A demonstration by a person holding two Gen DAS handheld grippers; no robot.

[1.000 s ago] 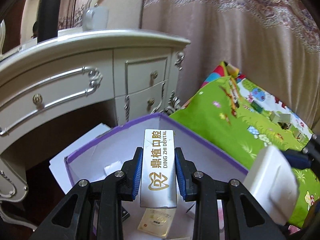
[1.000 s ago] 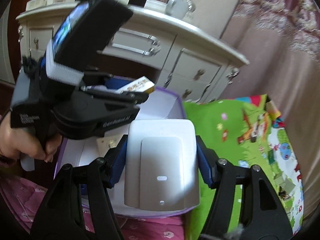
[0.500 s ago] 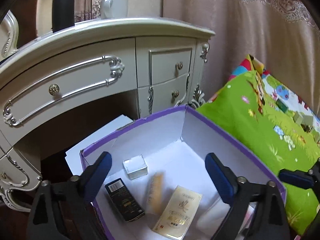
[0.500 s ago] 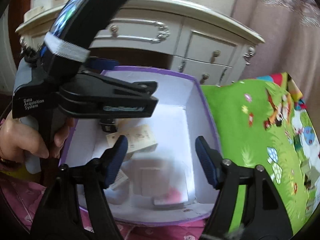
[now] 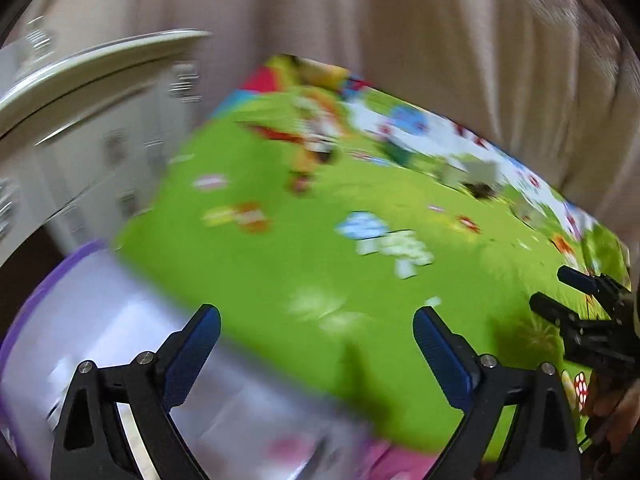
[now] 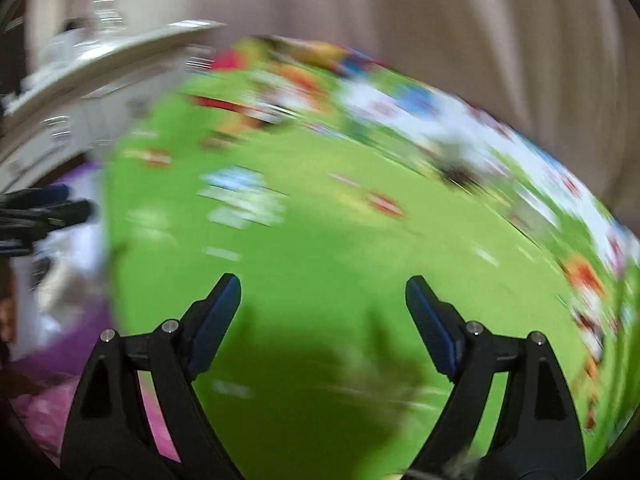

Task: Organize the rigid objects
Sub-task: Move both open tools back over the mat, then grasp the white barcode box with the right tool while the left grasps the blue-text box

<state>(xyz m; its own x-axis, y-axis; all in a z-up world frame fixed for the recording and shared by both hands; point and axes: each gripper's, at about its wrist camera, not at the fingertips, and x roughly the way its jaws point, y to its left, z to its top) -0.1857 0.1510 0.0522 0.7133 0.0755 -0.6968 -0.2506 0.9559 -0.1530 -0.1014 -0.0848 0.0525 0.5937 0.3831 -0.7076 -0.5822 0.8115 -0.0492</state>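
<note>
left gripper [image 5: 316, 330] jaws wide and opening, nothing between; right gripper [image 6: 323, 300] also opening, empty; both angled down, side by side

The purple-rimmed box [image 5: 80, 320] is the only task thing that can be made out, and it is badly smeared by motion blur. In the left wrist view it lies low and to the left of the left gripper [image 5: 316, 340], partly under that gripper's left finger, its pale white inside facing up. What it holds cannot be told through the blur. Its right edge runs just beside the green play mat. In the right wrist view only a purple and white smear of it shows, far left of the right gripper [image 6: 322, 308].
</note>
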